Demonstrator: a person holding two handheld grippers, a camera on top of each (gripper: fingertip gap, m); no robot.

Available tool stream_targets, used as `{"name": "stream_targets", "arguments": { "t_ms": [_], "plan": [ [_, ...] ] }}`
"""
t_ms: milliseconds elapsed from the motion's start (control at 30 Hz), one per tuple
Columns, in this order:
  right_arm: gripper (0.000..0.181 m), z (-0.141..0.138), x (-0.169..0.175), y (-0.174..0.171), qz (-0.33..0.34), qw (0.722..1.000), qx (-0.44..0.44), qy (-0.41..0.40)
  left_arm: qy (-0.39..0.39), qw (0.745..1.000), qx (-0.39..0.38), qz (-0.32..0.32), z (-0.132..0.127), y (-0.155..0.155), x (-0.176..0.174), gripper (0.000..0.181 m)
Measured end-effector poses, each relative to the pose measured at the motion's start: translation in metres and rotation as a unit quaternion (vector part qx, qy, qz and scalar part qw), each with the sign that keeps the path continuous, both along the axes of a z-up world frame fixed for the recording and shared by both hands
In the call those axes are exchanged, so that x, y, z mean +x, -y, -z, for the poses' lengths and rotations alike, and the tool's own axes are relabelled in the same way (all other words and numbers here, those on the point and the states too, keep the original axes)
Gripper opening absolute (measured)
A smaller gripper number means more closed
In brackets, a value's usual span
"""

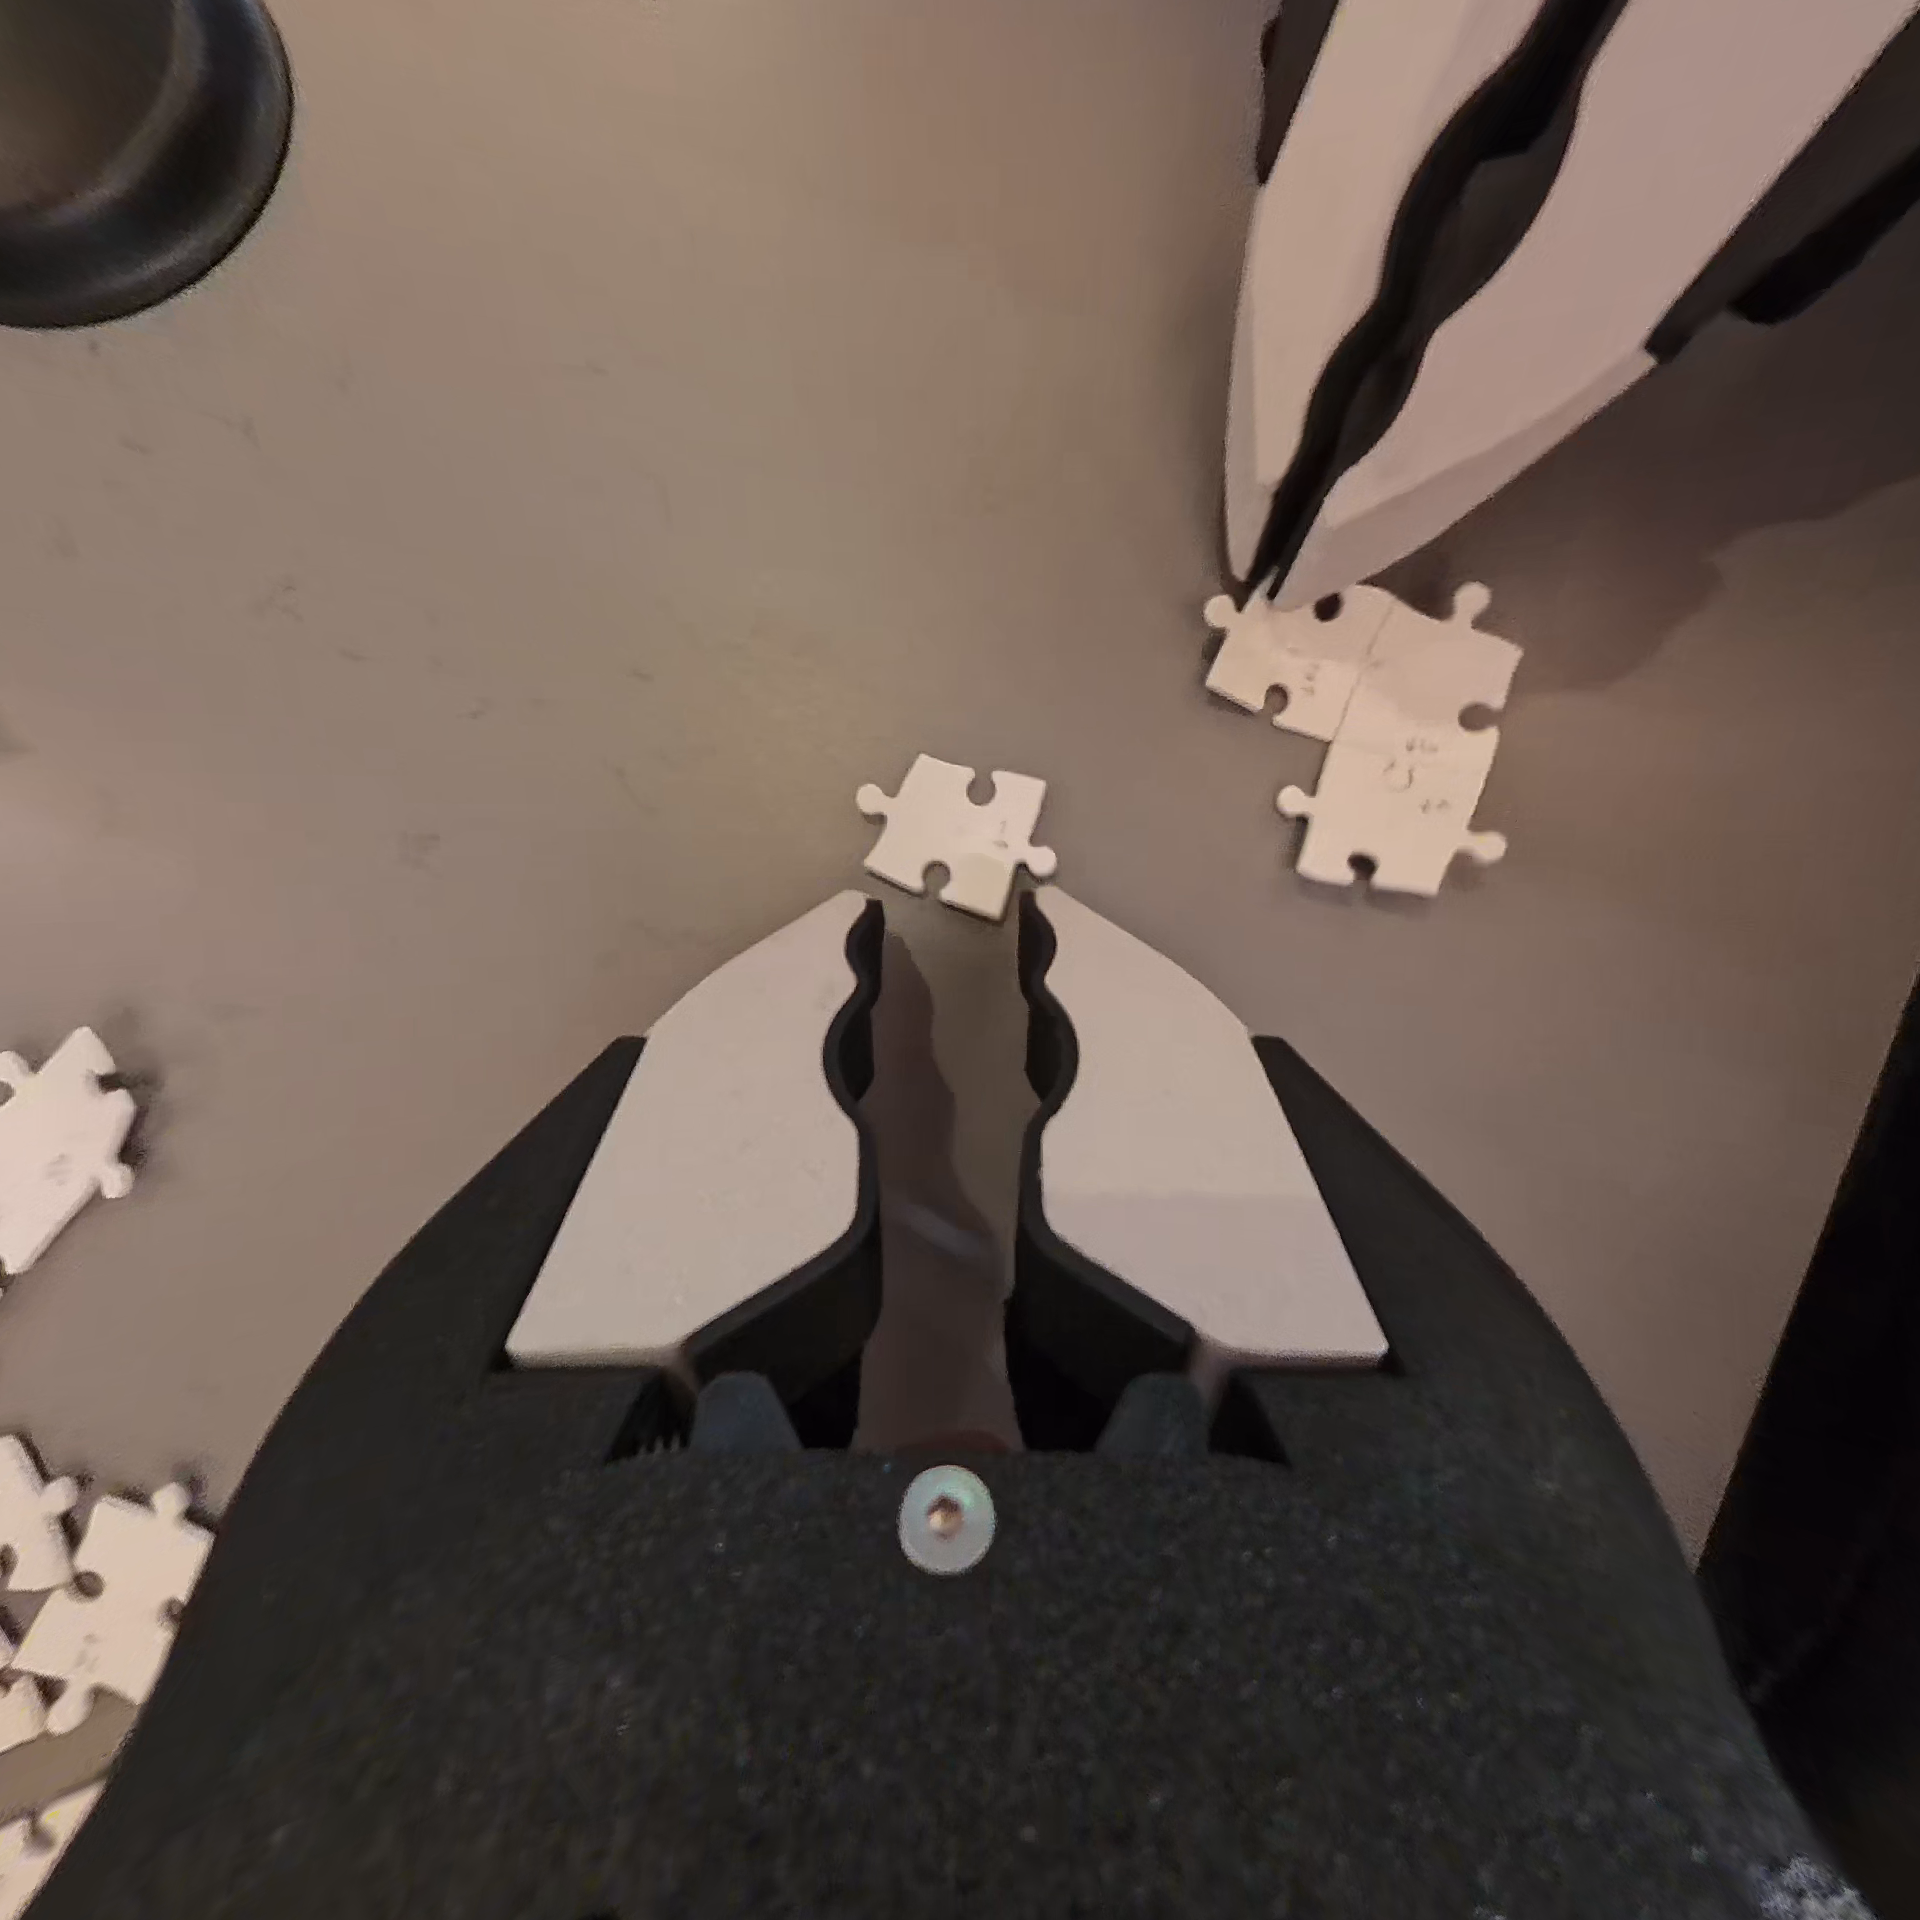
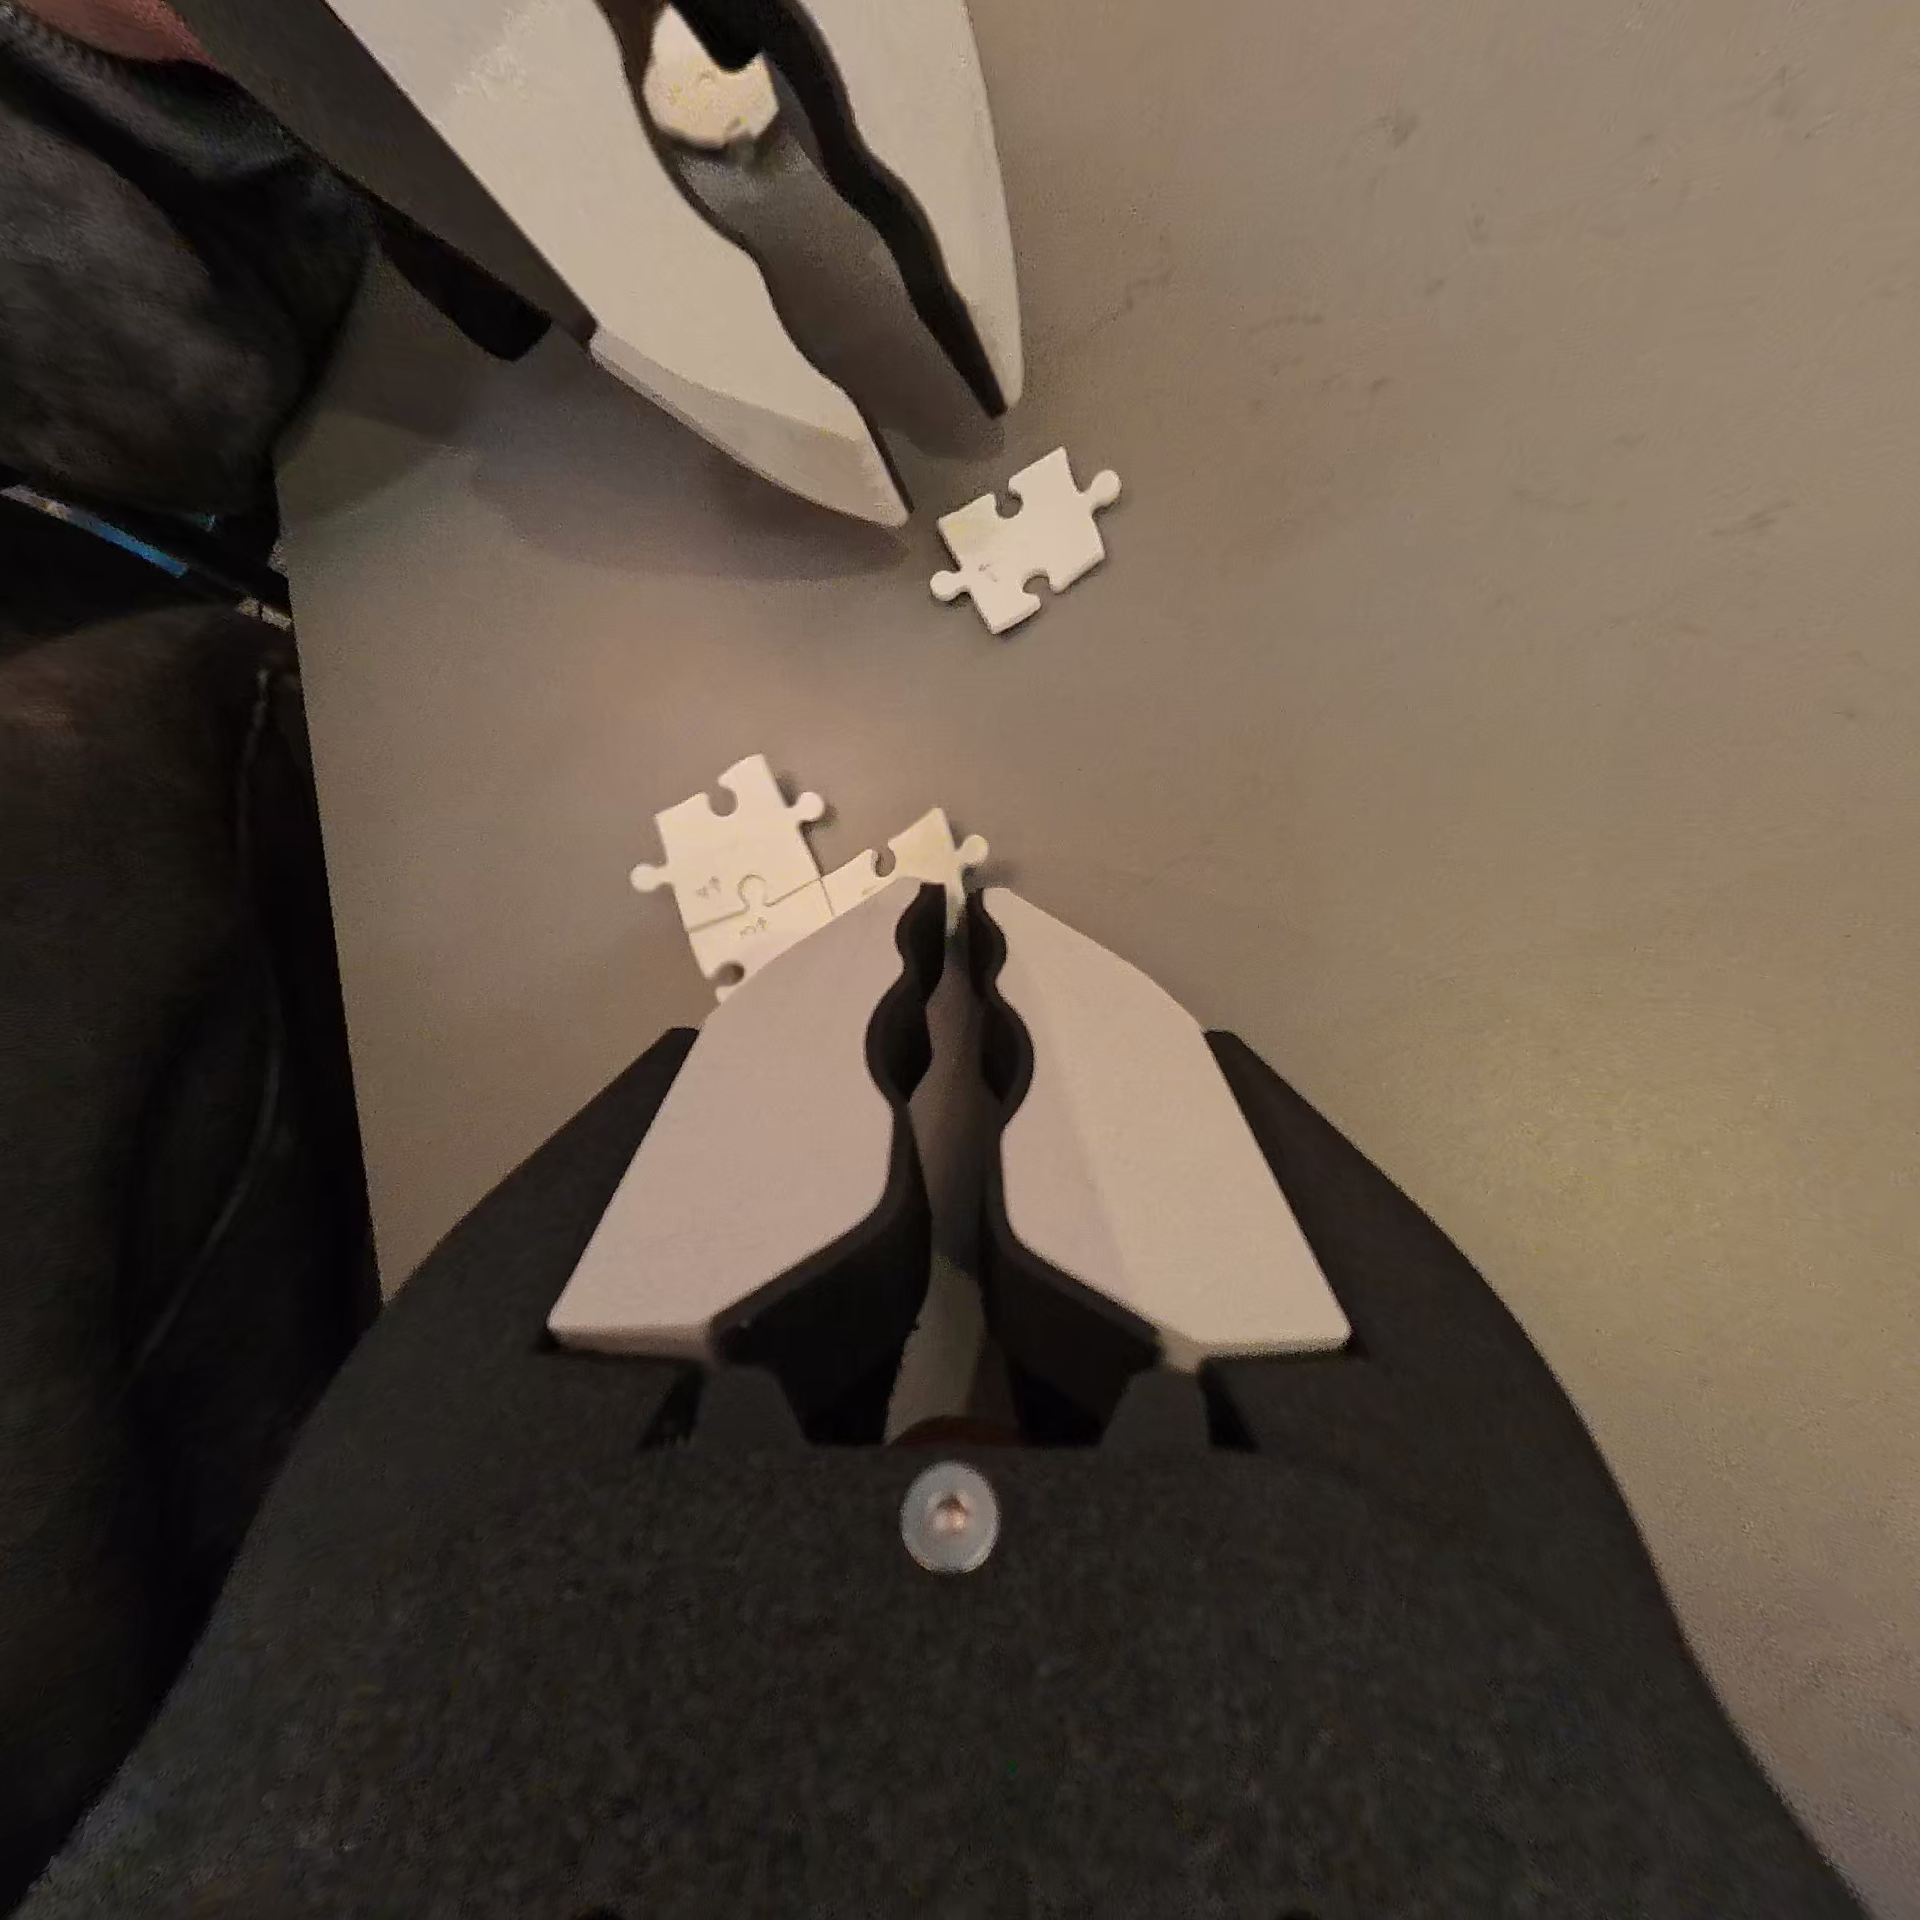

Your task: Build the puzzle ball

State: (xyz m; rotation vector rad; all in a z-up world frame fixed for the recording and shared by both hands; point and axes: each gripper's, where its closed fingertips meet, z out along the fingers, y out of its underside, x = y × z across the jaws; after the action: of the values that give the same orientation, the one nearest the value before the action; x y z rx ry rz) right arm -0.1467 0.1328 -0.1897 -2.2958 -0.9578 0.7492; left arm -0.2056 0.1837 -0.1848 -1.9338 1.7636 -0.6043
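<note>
A single white puzzle piece (image 1: pixel 956 836) lies flat on the grey table (image 1: pixel 623 623), just beyond the tips of my left gripper (image 1: pixel 951 909), which is open and empty. It also shows in the right wrist view (image 2: pixel 1023 545), with the left gripper (image 2: pixel 945 457) beside it. A joined group of three white pieces (image 1: pixel 1361 717) lies to the right. My right gripper (image 2: pixel 958 896) is nearly closed, pinching the edge of that group's end piece (image 2: pixel 914 847); the rest of the group (image 2: pixel 743 868) is partly hidden behind its left finger. The right gripper (image 1: pixel 1262 582) also shows in the left wrist view.
Several loose white pieces (image 1: pixel 62 1143) lie at the left edge, with more lower down (image 1: pixel 104 1590). A black round object (image 1: pixel 114 156) sits at the far left. A dark upright shape (image 1: pixel 1849 1351) stands at the right. Dark leather-like material (image 2: pixel 156 727) borders the table's edge. The tips of one gripper are about 8 cm away from the tips of the other. Left tips and right tips are each some 20 cm from the black round object (image 1: pixel 114 156).
</note>
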Motion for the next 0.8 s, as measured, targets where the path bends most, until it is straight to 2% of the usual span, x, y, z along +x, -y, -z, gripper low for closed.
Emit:
{"name": "stream_targets", "arguments": {
  "t_ms": [200,333,633,800],
  "plan": [
    [0.002,-0.015,0.006,-0.009,0.058,0.998,-0.001,-0.032,0.018,1.000,-0.004,-0.008,0.000,-0.010,0.017,0.028],
    [0.002,-0.016,0.002,-0.009,0.089,0.995,0.000,-0.054,-0.004,1.000,-0.020,-0.017,0.009,-0.008,0.014,0.025],
    [0.002,-0.018,-0.012,-0.024,0.112,0.991,0.018,-0.065,0.000,0.999,-0.040,-0.032,0.002,0.003,-0.005,0.021],
    [0.002,-0.018,-0.014,-0.026,0.111,0.992,0.015,-0.067,0.031,0.998,-0.026,-0.039,-0.010,-0.010,0.005,0.021]
  ]
}}
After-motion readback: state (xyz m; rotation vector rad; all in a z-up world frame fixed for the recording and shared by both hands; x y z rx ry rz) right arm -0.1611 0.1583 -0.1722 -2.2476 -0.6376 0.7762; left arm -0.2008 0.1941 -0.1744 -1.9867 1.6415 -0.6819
